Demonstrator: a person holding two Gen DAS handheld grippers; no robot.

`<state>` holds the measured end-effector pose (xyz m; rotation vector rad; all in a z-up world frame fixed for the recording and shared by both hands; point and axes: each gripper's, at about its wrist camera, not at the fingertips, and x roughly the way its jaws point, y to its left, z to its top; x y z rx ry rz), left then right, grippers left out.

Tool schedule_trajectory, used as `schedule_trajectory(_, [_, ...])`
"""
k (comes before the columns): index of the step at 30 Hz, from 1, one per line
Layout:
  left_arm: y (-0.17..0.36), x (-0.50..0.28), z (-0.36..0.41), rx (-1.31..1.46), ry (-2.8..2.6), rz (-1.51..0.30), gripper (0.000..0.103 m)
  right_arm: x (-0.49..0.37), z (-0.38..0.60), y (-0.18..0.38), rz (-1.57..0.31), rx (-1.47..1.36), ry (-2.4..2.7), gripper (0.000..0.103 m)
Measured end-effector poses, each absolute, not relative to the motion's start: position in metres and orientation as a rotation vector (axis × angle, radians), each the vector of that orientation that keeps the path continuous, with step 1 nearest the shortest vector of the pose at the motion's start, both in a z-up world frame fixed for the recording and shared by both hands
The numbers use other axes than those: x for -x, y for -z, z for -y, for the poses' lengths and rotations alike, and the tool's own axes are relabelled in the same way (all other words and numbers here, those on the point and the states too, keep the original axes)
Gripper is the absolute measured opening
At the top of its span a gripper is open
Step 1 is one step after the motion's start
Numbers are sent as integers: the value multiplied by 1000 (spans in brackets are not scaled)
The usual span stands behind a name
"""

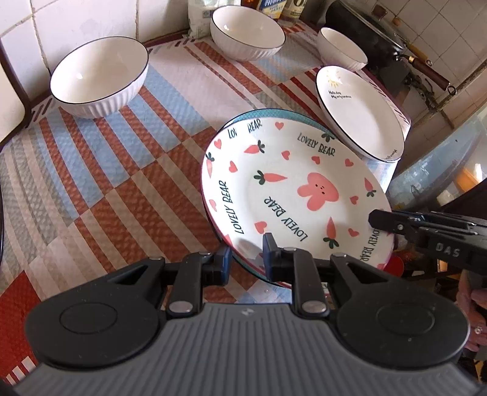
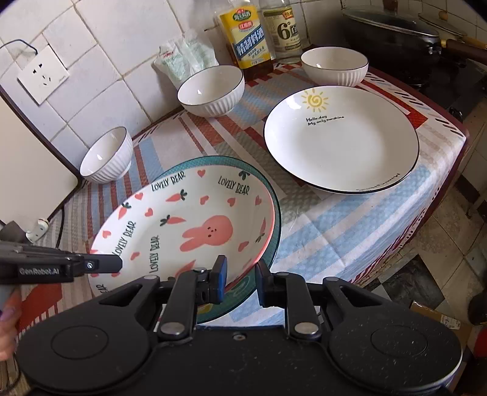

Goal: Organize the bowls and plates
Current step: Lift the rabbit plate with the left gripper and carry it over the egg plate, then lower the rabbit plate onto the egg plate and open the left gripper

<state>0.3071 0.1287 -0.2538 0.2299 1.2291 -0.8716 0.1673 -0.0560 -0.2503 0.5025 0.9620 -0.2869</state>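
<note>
A pink-rimmed "Lovely Bear" plate (image 1: 289, 189) (image 2: 194, 225) with a rabbit and carrots sits on a teal-rimmed plate (image 2: 271, 195) near the table's front. My left gripper (image 1: 247, 259) is shut on the near rims of both plates. My right gripper (image 2: 240, 274) clamps the rims on the opposite side and shows in the left wrist view (image 1: 377, 217). A white sun plate (image 1: 359, 112) (image 2: 341, 143) lies beyond. Three white ribbed bowls (image 1: 97, 76) (image 1: 248, 32) (image 1: 342, 48) stand along the back.
A striped red, blue and white cloth (image 1: 121, 182) covers the table. Bottles (image 2: 248, 36) and a plastic bag (image 2: 182, 58) stand by the tiled wall. A black lidded pan (image 2: 392, 24) sits on the stove at right. The table edge (image 2: 438, 182) drops off to the right.
</note>
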Motion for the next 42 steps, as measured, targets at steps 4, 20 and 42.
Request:
schedule_trajectory(4, [259, -308, -124, -225, 865, -1274, 19, -172, 50, 255, -995, -424, 291, 24])
schedule_trajectory(20, [268, -299, -107, -260, 769, -1404, 23, -186, 38, 255, -1040, -248, 348, 17])
schedule_trajectory(42, [161, -234, -134, -344, 815, -1153, 56, -150, 3, 161, -1000, -176, 292, 53])
